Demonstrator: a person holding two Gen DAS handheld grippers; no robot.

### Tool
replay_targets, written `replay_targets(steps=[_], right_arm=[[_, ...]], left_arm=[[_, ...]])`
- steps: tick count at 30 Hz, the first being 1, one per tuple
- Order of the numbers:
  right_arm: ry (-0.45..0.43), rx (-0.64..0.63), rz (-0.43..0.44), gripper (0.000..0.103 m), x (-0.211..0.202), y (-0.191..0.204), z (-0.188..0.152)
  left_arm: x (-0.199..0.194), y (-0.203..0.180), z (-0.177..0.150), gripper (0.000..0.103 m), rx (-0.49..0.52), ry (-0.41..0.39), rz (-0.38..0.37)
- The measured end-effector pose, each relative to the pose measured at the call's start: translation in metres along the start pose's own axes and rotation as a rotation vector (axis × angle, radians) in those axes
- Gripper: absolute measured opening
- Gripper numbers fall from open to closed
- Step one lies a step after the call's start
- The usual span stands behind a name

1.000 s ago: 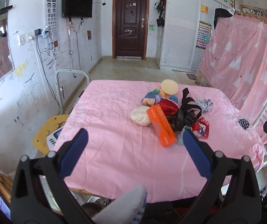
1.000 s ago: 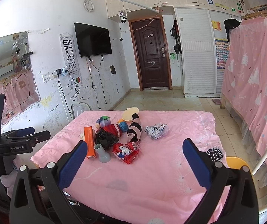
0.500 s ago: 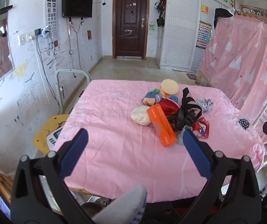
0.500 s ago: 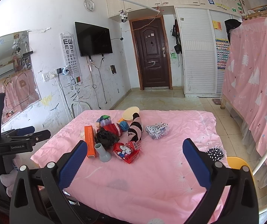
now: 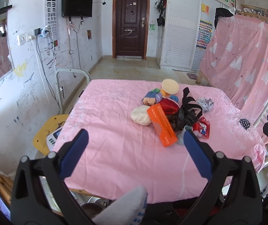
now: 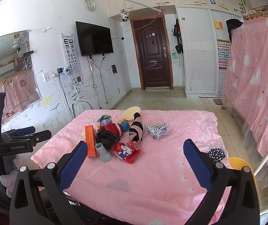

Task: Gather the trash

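The left gripper hangs over the near edge of the pink table, its jaws spread wide and holding nothing. Ahead of it the heap lies toward the table's right half: a white cloth ball, an orange box leaning beside it, a black plastic bag, and a red snack wrapper. The right gripper is equally wide and empty, well short of the wrapper and the gray cup.

L view: no chg | R view: no chg | nothing moved since earlier frames
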State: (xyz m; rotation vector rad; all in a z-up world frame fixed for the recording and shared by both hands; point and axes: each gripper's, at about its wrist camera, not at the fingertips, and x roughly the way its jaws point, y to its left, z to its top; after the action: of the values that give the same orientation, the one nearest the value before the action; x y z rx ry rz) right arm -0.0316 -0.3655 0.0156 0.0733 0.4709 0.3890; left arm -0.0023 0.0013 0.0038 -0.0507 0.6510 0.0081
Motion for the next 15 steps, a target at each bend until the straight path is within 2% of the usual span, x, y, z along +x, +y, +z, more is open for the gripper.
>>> replay_targets(steps=[10, 15], right_arm=[[0.02, 0.004, 0.006, 0.092, 0.008, -0.003, -0.002], [0.066, 0.007, 0.014, 0.092, 0.027, -0.006, -0.006]], left_arm=[[0.004, 0.006, -0.004, 0.097, -0.004, 0.012, 0.003], [0.02, 0.005, -0.007, 0.097, -0.006, 0.05, 0.002]])
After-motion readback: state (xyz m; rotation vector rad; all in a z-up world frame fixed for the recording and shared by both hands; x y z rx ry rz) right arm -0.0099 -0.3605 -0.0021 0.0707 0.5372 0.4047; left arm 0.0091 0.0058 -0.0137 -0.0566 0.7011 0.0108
